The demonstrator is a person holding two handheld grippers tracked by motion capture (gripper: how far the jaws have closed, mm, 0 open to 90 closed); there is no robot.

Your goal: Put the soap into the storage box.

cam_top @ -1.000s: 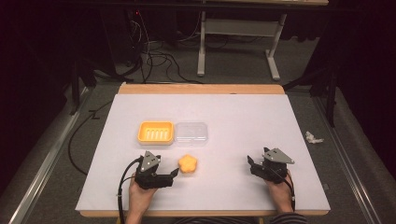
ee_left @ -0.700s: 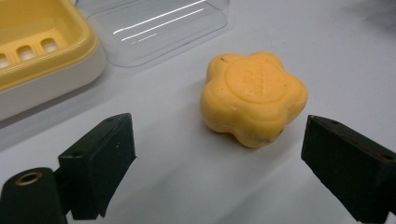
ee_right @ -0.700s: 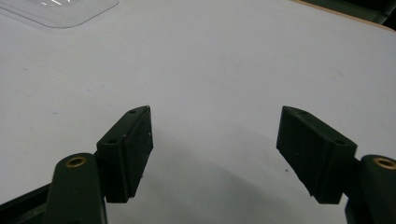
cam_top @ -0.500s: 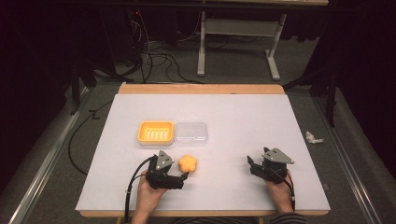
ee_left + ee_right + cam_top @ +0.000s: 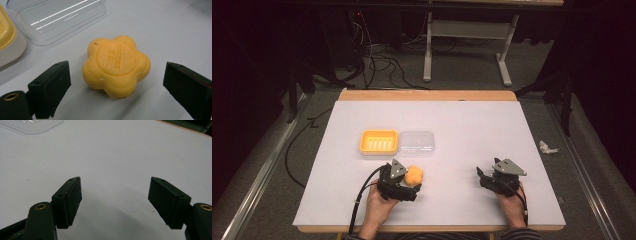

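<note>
A yellow flower-shaped soap bar (image 5: 414, 175) (image 5: 116, 65) lies on the white table (image 5: 462, 130), near the front left. My left gripper (image 5: 411, 184) (image 5: 116, 72) stands open around it. Its jaws have just been opening, and a gap shows on each side of the bar. In front of the soap sit a yellow soap dish (image 5: 379, 141) (image 5: 6, 37) and a clear plastic lid (image 5: 416, 142) (image 5: 57, 17). My right gripper (image 5: 482, 178) (image 5: 115, 180) rests open at the front right, with bare table between its jaws.
The clear lid's corner (image 5: 30, 125) shows at the top left of the right gripper view. A crumpled white scrap (image 5: 547, 147) lies on the floor to the right of the table. A wooden strip (image 5: 427, 95) runs along the far edge.
My left gripper has slid to the right, up to the soap, so that its jaws now stand on either side of the bar. The right gripper has kept still.
</note>
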